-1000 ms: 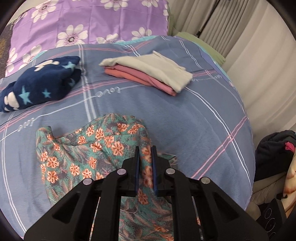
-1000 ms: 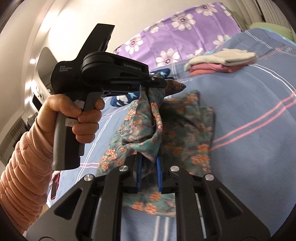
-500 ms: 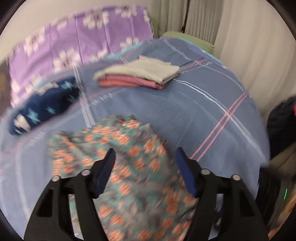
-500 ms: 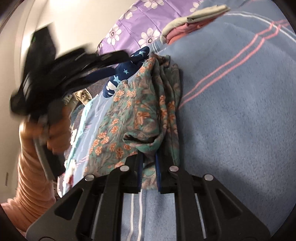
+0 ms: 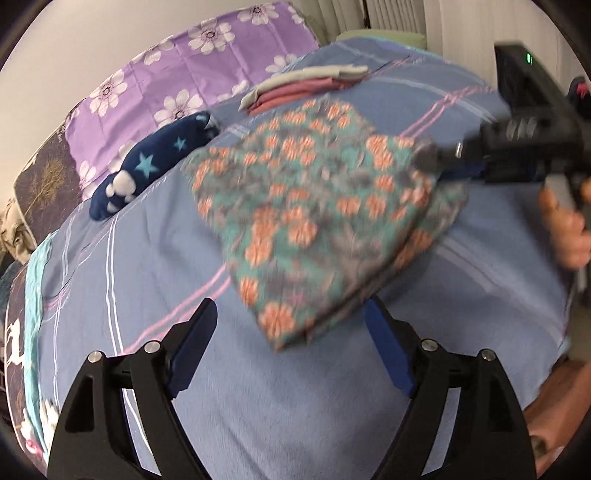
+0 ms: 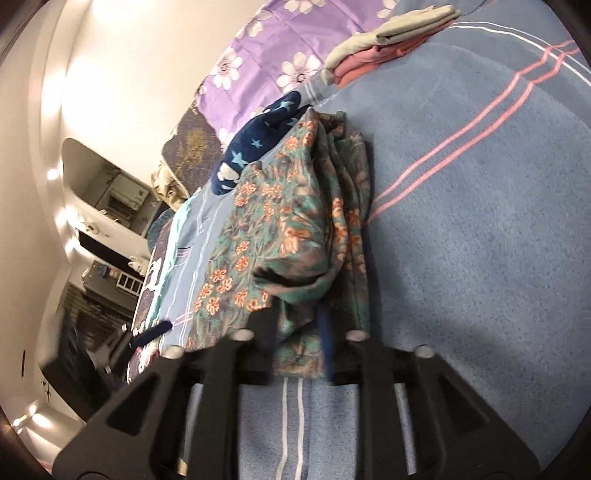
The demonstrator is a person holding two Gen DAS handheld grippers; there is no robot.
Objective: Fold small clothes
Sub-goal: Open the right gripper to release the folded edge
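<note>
A green floral garment [image 5: 314, 206] lies folded on the blue plaid bedspread [image 5: 147, 258]. My left gripper [image 5: 291, 350] is open and empty, hovering just short of the garment's near corner. My right gripper [image 6: 299, 314] is shut on the garment's edge [image 6: 295, 258], with cloth bunched between the jaws. In the left wrist view the right gripper [image 5: 454, 162] reaches in from the right, held by a hand [image 5: 565, 225], at the garment's far right edge.
A folded stack of grey and pink clothes [image 5: 306, 85] lies further back on the bed. A navy star-patterned bundle [image 5: 155, 166] lies to the left. Purple floral pillows [image 5: 177, 92] line the head. Curtains [image 5: 399, 14] hang behind. Room furniture [image 6: 99, 258] shows beyond the bed's left edge.
My left gripper let go of the garment, opened wide and pulled back. The garment now lies folded over on the bed. My right gripper stayed shut on its edge.
</note>
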